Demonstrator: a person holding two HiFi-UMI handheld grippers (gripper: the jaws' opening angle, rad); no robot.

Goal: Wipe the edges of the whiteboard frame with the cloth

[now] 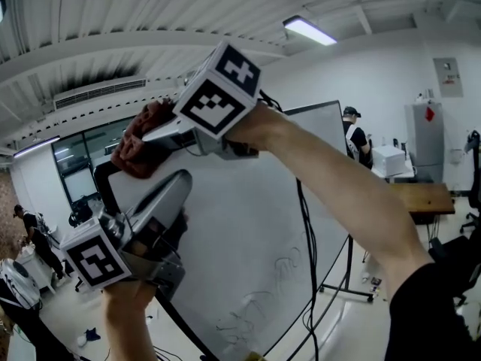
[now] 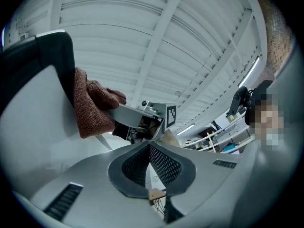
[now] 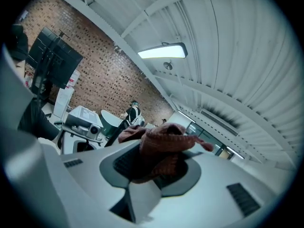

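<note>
A reddish-brown cloth [image 1: 141,147] is pressed on the top left corner of the whiteboard [image 1: 248,247], against its black frame [image 1: 104,177]. My right gripper [image 1: 154,138] is shut on the cloth, raised high at arm's length. In the right gripper view the cloth [image 3: 161,148] bunches between the jaws of the right gripper [image 3: 159,163] and hides their tips. Just below, the left gripper [image 1: 176,188] points up at the board with its jaws together and nothing in them. The left gripper view shows the left gripper [image 2: 148,148], the cloth [image 2: 90,109] and the frame corner [image 2: 57,56].
A black cable [image 1: 304,239] hangs down in front of the board. The board's wheeled stand [image 1: 349,288] is at lower right. A person in a cap [image 1: 355,130] stands by a wooden table [image 1: 421,198] with a white box [image 1: 388,159]. Another person [image 1: 34,235] is far left.
</note>
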